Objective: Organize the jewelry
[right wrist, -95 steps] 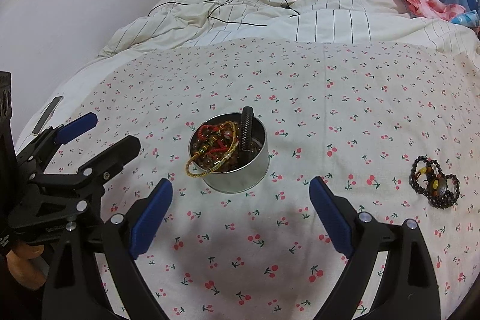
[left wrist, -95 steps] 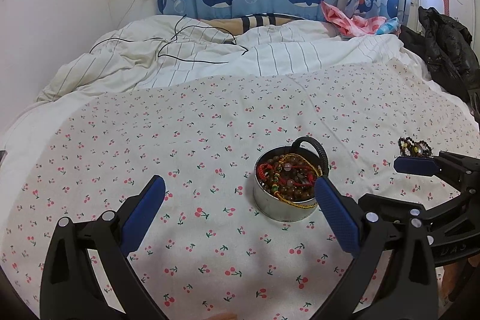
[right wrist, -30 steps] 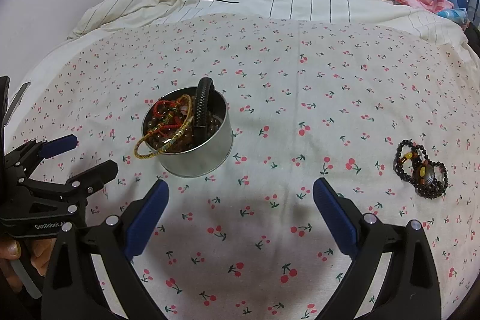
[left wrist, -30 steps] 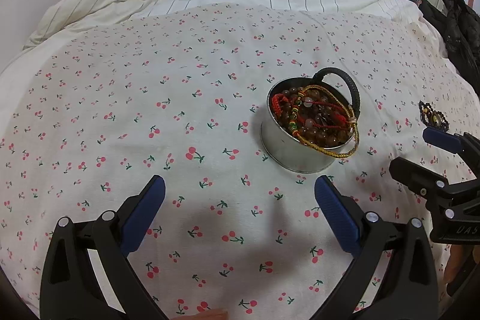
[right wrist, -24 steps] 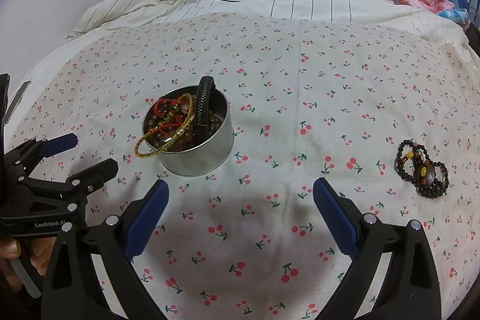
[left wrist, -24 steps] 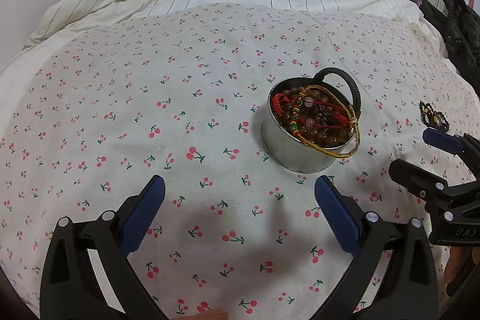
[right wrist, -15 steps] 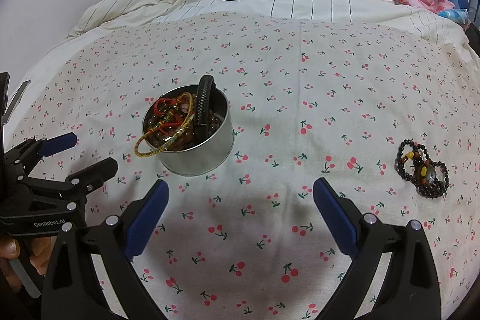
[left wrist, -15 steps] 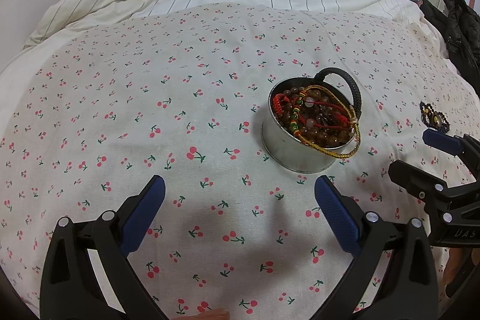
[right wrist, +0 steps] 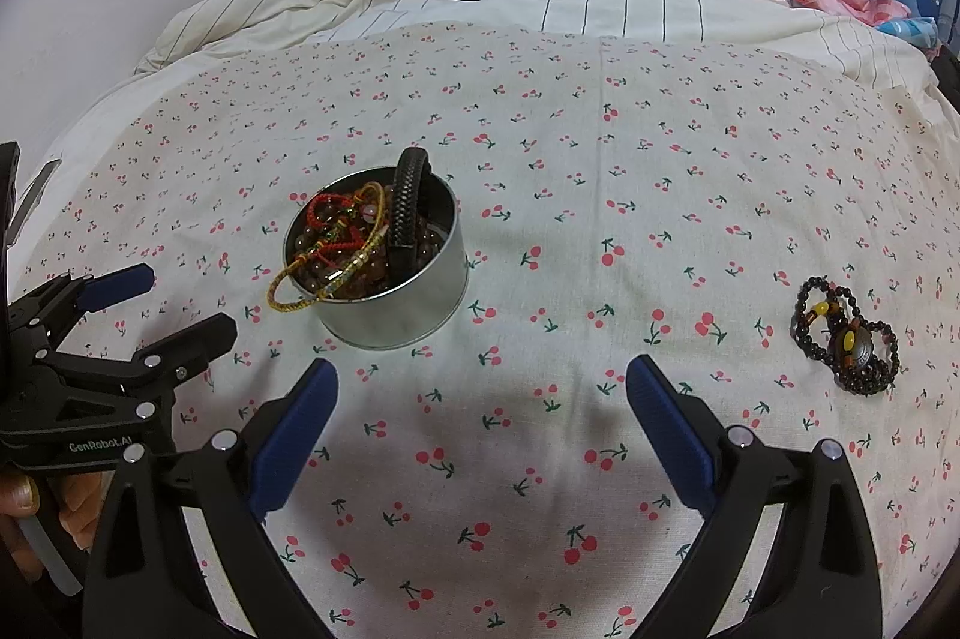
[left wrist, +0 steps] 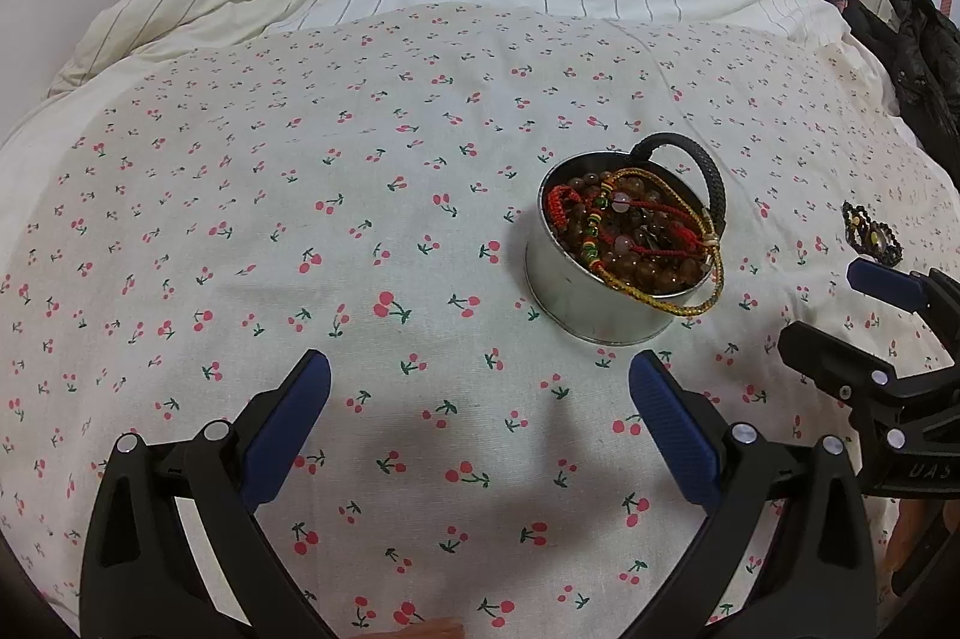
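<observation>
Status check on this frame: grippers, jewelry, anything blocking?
Left gripper and right gripper both open, empty, above the cherry-print sheet. Tin full of bracelets; black bead bracelet loose on the sheet. Nothing in the way.

Left gripper (left wrist: pixel 480 414): black skeletal plastic frame, silver rivets, blue ribbed pads (left wrist: pixel 285 426); white "GenRobot.AI" lettering on its side (seen at lower left of the right wrist view). Right gripper (right wrist: pixel 483 411): identical build, partial white lettering "UAS" at its side.
</observation>
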Demonstrator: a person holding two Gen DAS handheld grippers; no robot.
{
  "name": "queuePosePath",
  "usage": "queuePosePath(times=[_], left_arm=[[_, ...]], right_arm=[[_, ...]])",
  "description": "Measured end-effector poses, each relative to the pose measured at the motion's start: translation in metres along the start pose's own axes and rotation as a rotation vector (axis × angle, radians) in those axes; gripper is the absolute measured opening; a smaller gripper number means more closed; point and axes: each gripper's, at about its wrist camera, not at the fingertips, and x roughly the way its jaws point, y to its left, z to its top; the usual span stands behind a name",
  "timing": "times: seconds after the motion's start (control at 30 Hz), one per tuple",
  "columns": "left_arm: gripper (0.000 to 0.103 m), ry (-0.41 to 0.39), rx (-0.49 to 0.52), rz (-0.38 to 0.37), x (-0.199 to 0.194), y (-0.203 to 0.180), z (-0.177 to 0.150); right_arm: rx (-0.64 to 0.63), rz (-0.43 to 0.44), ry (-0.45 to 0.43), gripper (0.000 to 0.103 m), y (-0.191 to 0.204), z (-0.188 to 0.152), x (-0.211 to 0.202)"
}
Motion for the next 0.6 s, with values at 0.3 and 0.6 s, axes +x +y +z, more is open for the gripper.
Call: queuePosePath(times=[0.3, 0.6], left_arm=[[0.096, 0.003, -0.001, 0.008, 0.0007, 0.0008, 0.0000], [0.096, 0.005, -0.001, 0.008, 0.0002, -0.0001, 0.0001]], right_arm=[[0.000, 0.001, 0.001, 0.093, 0.0004, -0.0009, 0.0001], [-0.001, -0.001, 0.002, 0.093, 0.0013, -0.0007, 0.0009]])
